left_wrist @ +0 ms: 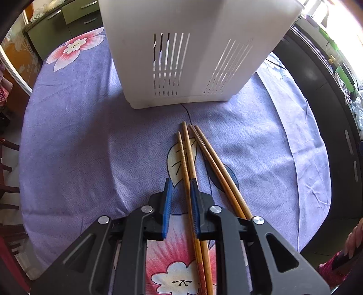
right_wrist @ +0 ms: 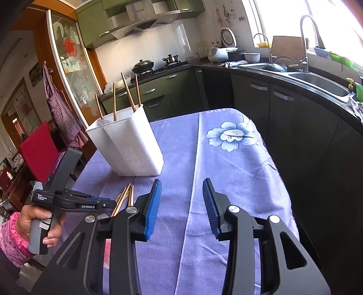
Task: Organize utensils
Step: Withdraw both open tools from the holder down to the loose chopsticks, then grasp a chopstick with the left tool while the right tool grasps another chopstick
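Four brown wooden chopsticks (left_wrist: 192,156) lie flat, fanned together on the purple floral tablecloth (left_wrist: 79,147). Just beyond their tips stands a white slotted utensil holder (left_wrist: 192,56), upright, with four more chopsticks (right_wrist: 127,90) leaning inside.

Sunlit kitchen w/ green cabinets (right_wrist: 158,90), steel sink (right_wrist: 317,81), bright window (right_wrist: 295,18).

— What is the table (right_wrist: 226,163) covered with?
— A purple cloth (left_wrist: 79,147) printed with flowers is spread over it.
— What is set on the cloth?
— A white slotted holder (left_wrist: 181,56) is stood on it. Four chopsticks (left_wrist: 199,158) are laid flat just in front of the holder, their tips pointed toward it, two and two.
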A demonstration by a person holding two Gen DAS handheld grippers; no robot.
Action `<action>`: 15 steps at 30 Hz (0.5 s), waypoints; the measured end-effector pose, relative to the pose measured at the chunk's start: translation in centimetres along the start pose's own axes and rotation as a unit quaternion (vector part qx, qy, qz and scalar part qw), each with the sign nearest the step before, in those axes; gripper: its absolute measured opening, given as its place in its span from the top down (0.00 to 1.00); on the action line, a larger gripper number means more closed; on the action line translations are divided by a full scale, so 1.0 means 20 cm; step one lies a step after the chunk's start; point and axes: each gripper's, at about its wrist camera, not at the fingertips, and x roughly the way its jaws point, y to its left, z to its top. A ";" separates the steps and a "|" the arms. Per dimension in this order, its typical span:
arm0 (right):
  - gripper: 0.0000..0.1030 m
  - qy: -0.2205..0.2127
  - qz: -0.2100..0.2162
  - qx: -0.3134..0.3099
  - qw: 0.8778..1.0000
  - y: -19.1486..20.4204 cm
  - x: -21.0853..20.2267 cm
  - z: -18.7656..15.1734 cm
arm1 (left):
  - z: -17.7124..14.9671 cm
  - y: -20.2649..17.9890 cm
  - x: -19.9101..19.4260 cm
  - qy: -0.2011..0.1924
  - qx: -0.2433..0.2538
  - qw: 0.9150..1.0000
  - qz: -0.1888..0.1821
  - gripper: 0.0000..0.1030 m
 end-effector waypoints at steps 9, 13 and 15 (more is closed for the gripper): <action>0.60 0.023 0.011 -0.008 1.000 0.07 0.14 -0.01 | 0.00 -0.05 0.03 0.004 0.014 1.000 0.024 0.85; 0.60 0.045 0.010 -0.034 0.998 0.15 0.24 -0.02 | 0.02 -0.07 0.04 -0.001 0.017 0.999 0.032 0.94; 0.60 0.060 0.008 -0.052 0.997 0.20 0.32 -0.04 | 0.01 -0.03 0.02 -0.003 0.008 1.000 0.025 0.95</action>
